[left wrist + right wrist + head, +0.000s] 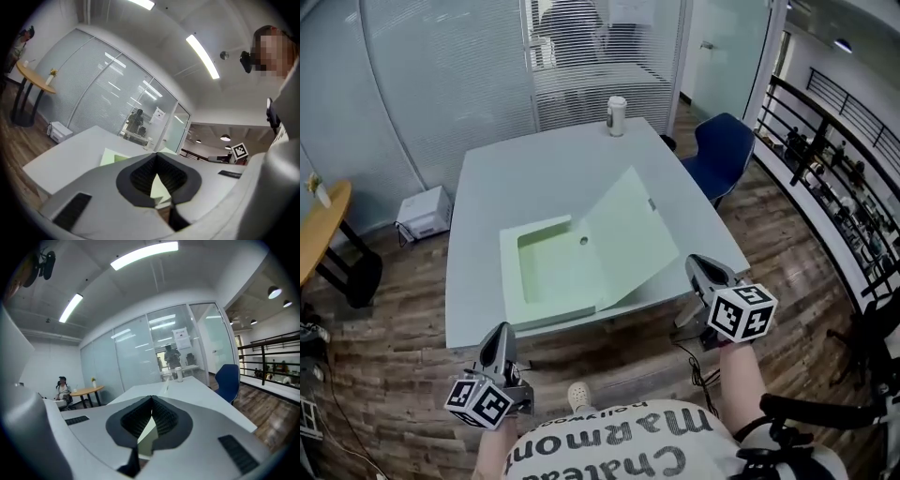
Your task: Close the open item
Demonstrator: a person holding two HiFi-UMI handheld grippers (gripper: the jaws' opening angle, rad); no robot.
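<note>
Box (551, 274): lying open at centre frame on the white table (502, 173), its lid (623, 234) tilting up to the right.
Left gripper (499, 330): hovering lower left, jaws pressing together, gripping nothing.
Right gripper (701, 264): hovering lower right by the table's edge, jaws together, empty.

The left gripper (499, 332) is held close in by the person's body and the right gripper (697, 268) further forward on an extended right forearm (739, 371), both pointing ahead, each with its jaws pressed together on nothing.
</note>
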